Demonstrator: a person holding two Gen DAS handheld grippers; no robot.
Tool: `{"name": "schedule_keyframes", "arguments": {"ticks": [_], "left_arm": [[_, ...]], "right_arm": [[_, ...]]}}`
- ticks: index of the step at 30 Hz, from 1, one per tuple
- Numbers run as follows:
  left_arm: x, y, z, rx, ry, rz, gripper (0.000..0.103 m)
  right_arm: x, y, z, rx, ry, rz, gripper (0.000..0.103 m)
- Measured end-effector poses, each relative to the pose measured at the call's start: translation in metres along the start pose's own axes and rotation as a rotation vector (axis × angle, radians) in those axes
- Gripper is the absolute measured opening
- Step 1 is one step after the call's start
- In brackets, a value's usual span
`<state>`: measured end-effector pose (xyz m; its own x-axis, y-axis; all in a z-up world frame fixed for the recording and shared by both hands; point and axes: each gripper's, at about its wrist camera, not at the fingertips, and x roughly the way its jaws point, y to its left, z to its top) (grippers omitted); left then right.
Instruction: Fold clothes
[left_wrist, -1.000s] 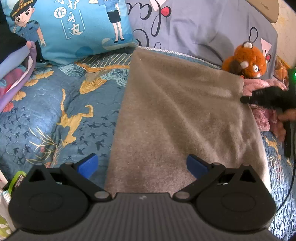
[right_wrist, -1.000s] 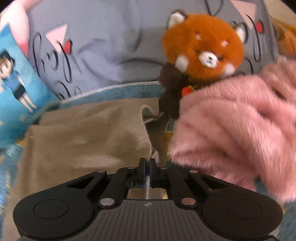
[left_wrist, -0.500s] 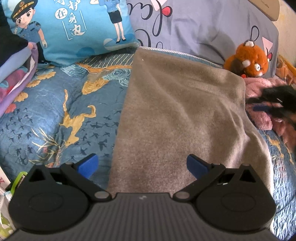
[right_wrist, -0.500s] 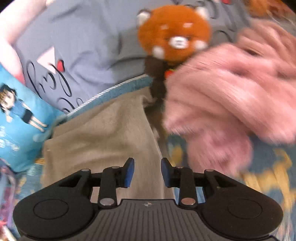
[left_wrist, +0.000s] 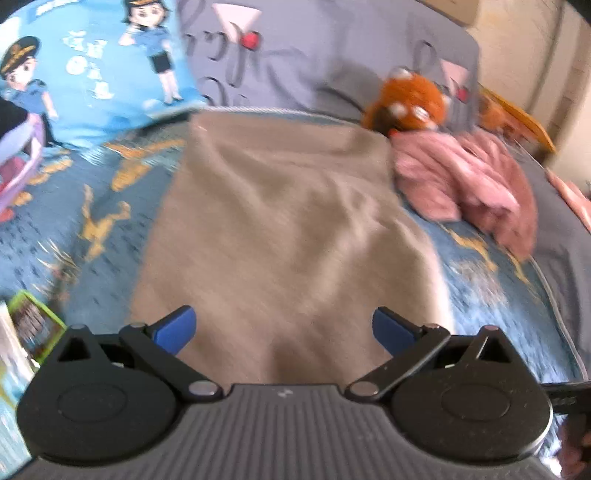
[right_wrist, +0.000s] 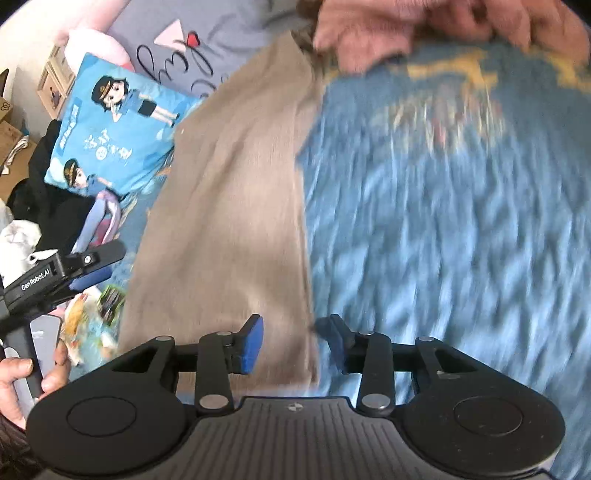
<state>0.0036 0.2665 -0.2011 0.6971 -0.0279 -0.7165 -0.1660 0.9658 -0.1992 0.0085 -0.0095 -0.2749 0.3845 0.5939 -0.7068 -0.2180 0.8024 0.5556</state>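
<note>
We see beige garment (left_wrist: 280, 229) lying flat on blue bedspread (right_wrist: 443, 221), long axis running away from both our grippers toward grey pillow (left_wrist: 332, 66). Near hem sits under both. Right gripper (right_wrist: 291, 343): jaws part-spread and opening, nothing pinched, garment's right edge passing between them, near-right corner just beneath. Left gripper (left_wrist: 282, 328): jaws spread wide, empty, above garment's near-left portion. We judge right hand nearer its corner. Pink fluffy garment (left_wrist: 465, 181) beside far right corner.
</note>
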Motion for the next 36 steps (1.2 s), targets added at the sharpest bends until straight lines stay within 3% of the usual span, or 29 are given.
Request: {"name": "schedule_keyframes", "arguments": {"ticks": [2, 3, 4, 7, 12, 19, 23, 24, 29, 32, 36], "left_arm": [[-0.006, -0.02, -0.01, 0.024, 0.018, 0.001, 0.103], [-0.009, -0.029, -0.015, 0.035, 0.025, -0.002, 0.103], [-0.012, -0.038, -0.02, 0.047, 0.033, -0.01, 0.103], [-0.019, -0.062, -0.035, 0.108, 0.062, -0.038, 0.103], [-0.035, -0.098, -0.064, 0.339, 0.065, -0.076, 0.103], [-0.043, -0.137, -0.083, 0.491, -0.011, -0.02, 0.103], [-0.042, -0.156, -0.092, 0.594, -0.067, 0.053, 0.103], [-0.043, -0.159, -0.094, 0.611, -0.07, 0.039, 0.103], [-0.052, -0.166, -0.093, 0.591, -0.092, -0.078, 0.102], [-0.048, -0.168, -0.09, 0.564, -0.092, -0.053, 0.097], [-0.04, -0.16, -0.083, 0.484, -0.064, -0.064, 0.081]], "right_arm": [[-0.002, 0.003, -0.007, -0.003, -0.02, 0.011, 0.032], [-0.002, 0.004, -0.008, 0.002, -0.028, 0.024, 0.023], [-0.003, 0.004, -0.008, 0.016, -0.033, 0.048, 0.006], [-0.01, 0.006, -0.007, 0.026, -0.066, 0.097, 0.005], [-0.03, 0.006, -0.004, 0.046, -0.102, 0.158, 0.005], [-0.043, 0.013, 0.011, 0.144, -0.076, 0.294, 0.005], [-0.046, 0.021, 0.019, 0.143, -0.067, 0.307, 0.005], [-0.045, 0.024, 0.022, 0.137, -0.068, 0.303, 0.005], [-0.043, 0.037, 0.032, 0.099, -0.064, 0.301, 0.005], [-0.044, 0.044, 0.032, 0.079, -0.065, 0.299, 0.005], [-0.046, 0.051, 0.031, 0.066, -0.063, 0.3, 0.005]]}}
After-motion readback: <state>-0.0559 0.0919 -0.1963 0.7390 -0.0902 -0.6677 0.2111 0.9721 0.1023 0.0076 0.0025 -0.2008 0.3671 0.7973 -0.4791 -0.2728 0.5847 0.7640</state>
